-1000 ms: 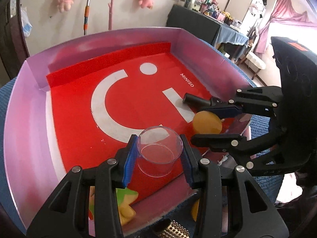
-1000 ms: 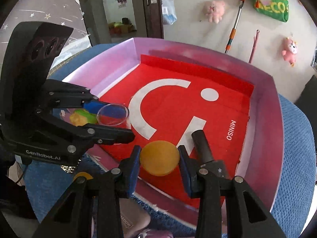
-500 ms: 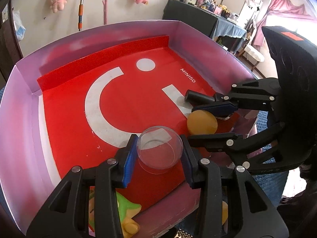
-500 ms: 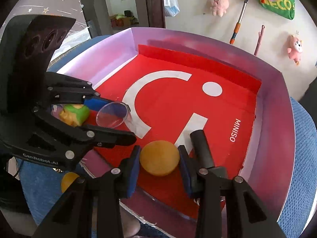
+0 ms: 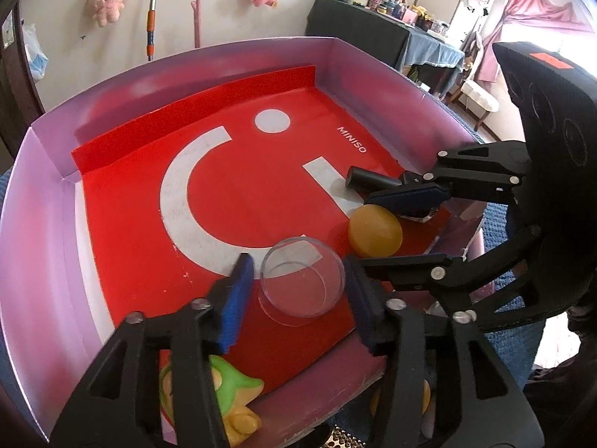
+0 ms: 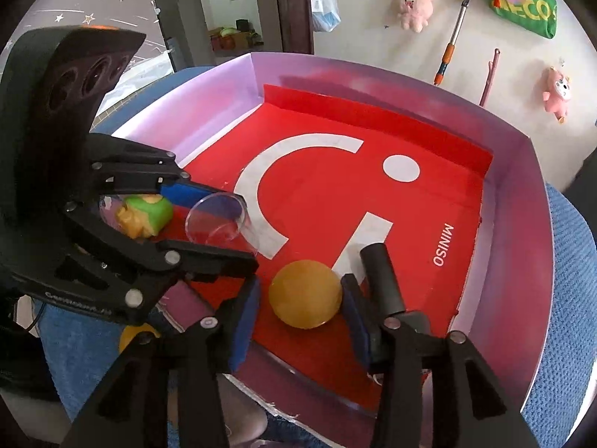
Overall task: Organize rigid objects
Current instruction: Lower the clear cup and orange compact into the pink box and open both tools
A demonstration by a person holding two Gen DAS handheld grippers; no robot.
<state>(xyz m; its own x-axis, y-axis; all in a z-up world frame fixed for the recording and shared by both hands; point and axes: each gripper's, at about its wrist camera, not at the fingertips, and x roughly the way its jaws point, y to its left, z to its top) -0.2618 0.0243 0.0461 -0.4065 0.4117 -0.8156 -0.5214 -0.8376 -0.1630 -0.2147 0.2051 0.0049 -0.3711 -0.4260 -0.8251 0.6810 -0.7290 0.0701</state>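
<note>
Both claws have just been opening, the left claw (image 5: 296, 291) loose around the clear plastic cup (image 5: 302, 280) and the right claw (image 6: 304, 311) around the yellow-orange ball (image 6: 305, 294), both resting in the red-floored, pink-walled tray (image 5: 44, 224); the green-and-yellow toy (image 5: 227, 399) seems left.

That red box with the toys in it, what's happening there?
A person is tidying toys into the red box with two tongs. The left tongs have just been opening around a clear cup, which now sits on the box floor between the pads. The right tongs have just been opening too, letting go of a yellow ball beside a black tube. A green and yellow toy lies nearby.
</note>
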